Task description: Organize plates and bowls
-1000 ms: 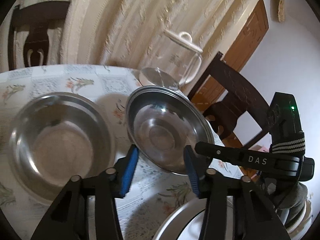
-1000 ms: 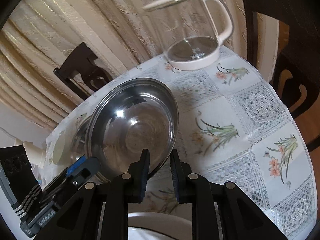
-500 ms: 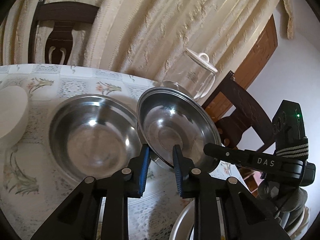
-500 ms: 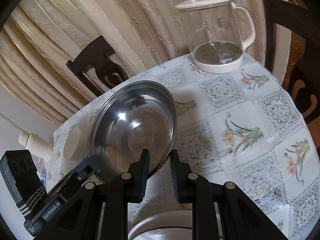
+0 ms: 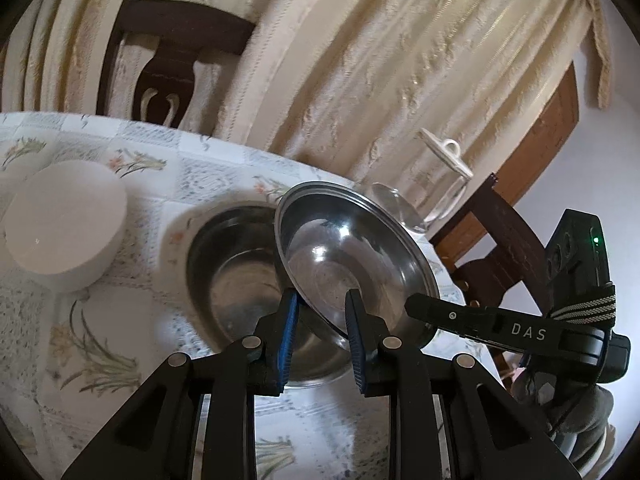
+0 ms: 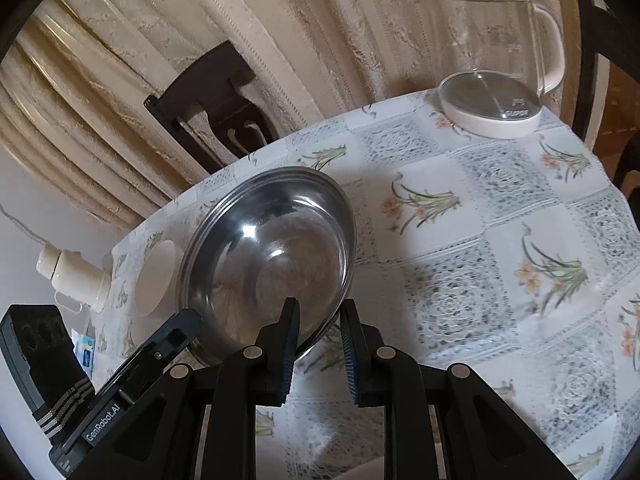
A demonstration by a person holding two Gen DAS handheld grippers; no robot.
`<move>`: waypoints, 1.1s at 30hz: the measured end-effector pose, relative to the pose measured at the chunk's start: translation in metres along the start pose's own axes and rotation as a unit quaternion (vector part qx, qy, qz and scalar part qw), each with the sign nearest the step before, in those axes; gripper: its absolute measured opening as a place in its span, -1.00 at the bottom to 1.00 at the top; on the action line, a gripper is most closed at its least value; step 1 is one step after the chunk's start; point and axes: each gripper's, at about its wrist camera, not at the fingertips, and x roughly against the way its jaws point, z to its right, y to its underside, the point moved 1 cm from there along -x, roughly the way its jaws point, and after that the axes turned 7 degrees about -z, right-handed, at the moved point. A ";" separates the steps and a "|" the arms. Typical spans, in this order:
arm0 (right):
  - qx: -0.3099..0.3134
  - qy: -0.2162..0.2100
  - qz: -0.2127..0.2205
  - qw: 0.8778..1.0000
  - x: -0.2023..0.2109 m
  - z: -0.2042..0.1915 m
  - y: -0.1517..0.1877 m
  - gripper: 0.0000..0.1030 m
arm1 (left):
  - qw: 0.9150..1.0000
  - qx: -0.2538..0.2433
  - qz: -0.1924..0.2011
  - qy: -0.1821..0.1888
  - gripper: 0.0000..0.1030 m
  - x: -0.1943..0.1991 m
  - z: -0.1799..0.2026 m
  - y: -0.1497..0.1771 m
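Left wrist: steel bowl (image 5: 352,256) seemingly in both grippers (image 5: 320,320).

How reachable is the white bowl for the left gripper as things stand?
Probably not yet: the left gripper straddles the rim of the tilted steel bowl. The white bowl sits unobstructed off to its left, so once freed it likely could.

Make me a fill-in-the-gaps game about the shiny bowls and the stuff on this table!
1. The left wrist view shows ___ metal bowls: the tilted steel bowl and the flat steel bowl.
2. The glass jug has a lid coloured ___.
3. The left gripper has pads coloured ___.
4. The tablecloth is printed with ___.

Missing words: two, white, blue, flowers.
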 end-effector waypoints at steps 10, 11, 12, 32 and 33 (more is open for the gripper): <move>0.004 0.009 0.001 1.000 -0.006 -0.009 0.002 -0.50 | 0.999 0.045 -0.016 -0.015 0.00 -0.007 -0.023 0.002; 0.002 0.009 0.001 1.000 -0.007 -0.009 0.003 -0.48 | 0.998 0.052 -0.016 -0.016 0.04 -0.007 -0.026 0.002; 0.001 0.010 0.000 1.000 -0.008 -0.008 0.003 -0.47 | 0.998 0.055 -0.016 -0.015 0.04 -0.007 -0.027 0.002; -0.018 0.004 0.009 1.000 -0.009 -0.013 0.008 -0.05 | 0.996 0.081 -0.012 -0.019 0.41 0.008 -0.032 -0.005; -0.017 0.002 0.010 1.000 -0.009 -0.015 0.008 -0.02 | 0.996 0.083 -0.011 -0.018 0.41 0.009 -0.032 -0.006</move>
